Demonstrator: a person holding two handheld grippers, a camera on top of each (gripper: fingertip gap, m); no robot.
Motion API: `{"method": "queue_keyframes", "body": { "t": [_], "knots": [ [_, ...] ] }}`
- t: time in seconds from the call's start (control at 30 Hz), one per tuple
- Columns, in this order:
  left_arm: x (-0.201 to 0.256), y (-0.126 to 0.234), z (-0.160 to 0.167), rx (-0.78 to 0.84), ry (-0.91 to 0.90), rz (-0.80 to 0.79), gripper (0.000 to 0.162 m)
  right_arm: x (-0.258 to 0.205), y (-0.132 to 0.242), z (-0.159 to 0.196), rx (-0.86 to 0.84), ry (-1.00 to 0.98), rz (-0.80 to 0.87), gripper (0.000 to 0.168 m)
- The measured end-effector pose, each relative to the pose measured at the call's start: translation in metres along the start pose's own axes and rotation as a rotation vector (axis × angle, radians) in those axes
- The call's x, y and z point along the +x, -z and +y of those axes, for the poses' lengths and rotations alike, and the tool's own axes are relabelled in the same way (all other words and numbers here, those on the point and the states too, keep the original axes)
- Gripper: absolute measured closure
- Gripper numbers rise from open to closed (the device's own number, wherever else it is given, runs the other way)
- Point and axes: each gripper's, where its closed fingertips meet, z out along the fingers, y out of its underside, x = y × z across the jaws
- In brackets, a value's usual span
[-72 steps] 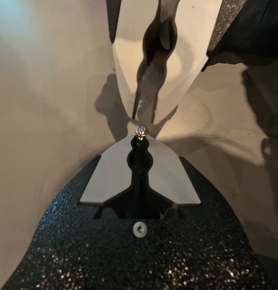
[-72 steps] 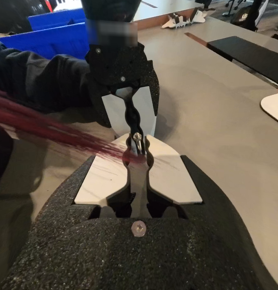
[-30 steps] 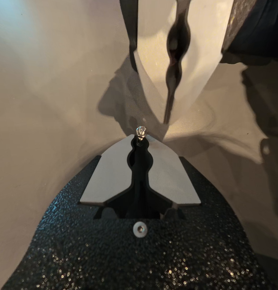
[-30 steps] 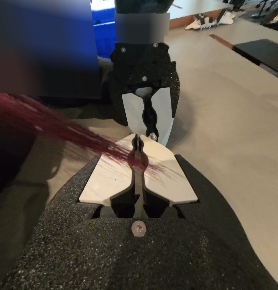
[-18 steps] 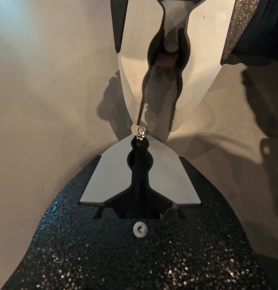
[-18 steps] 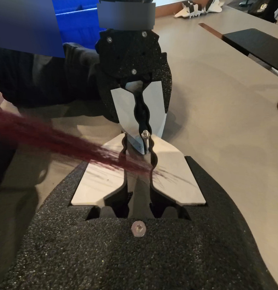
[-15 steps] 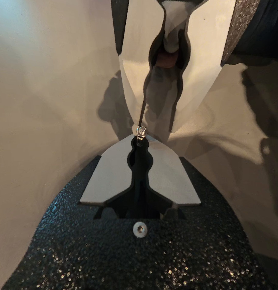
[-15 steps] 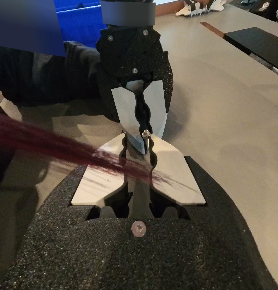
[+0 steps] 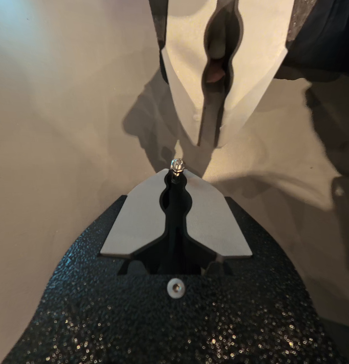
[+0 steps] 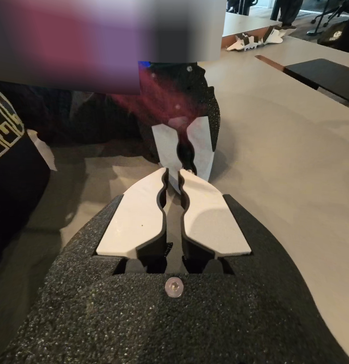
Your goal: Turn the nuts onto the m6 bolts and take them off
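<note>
My left gripper (image 9: 176,173) is shut on a silver bolt (image 9: 177,167) that sticks out past its tips; a silver end piece caps it, nut or head I cannot tell. My right gripper (image 9: 207,144) hangs just beyond the bolt, tips pointing at it with a short gap between. Its jaws stand slightly apart with nothing between them. In the right wrist view my right gripper (image 10: 172,171) is narrowly open in front of the left gripper (image 10: 189,169). Only a glint of the bolt (image 10: 190,171) shows there.
Both grippers are above a grey table (image 10: 268,157). A black flat pad (image 10: 327,78) lies at the right, black-and-white pieces (image 10: 254,39) at the far back. A person in dark clothing (image 10: 12,177) is close on the left. The tips of one gripper are about 6 centimeters away from the tips of the other.
The right gripper went from shut to wide open at the bolt, and now stands narrower and drawn back a little. The left gripper has held the bolt still.
</note>
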Motion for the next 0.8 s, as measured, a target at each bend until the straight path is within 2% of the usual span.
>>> {"method": "queue_keyframes", "body": {
  "t": [0.03, 0.3, 0.4, 0.53, 0.67, 0.8],
  "knots": [
    [0.000, 0.000, 0.000, 0.000, -0.001, -0.001, 0.154, 0.001, 0.000, 0.000, 0.000, -0.006, 0.006, 0.158],
    [-0.001, 0.000, 0.000, 0.001, -0.017, -0.015, 0.153, 0.009, 0.004, -0.004, 0.038, -0.029, 0.058, 0.142],
    [0.000, 0.000, 0.000, 0.001, -0.017, -0.005, 0.152, 0.010, 0.007, -0.008, 0.069, 0.002, 0.085, 0.143],
    [0.006, 0.000, 0.000, 0.001, -0.051, 0.025, 0.139, 0.012, 0.008, -0.009, 0.075, 0.014, 0.116, 0.137],
    [0.006, 0.000, 0.000, 0.001, -0.057, 0.019, 0.136, 0.019, 0.008, -0.008, 0.066, 0.025, 0.182, 0.134],
    [0.000, 0.001, 0.001, 0.001, -0.028, -0.020, 0.117, 0.025, 0.007, -0.004, 0.029, 0.052, 0.261, 0.135]
  ]
}}
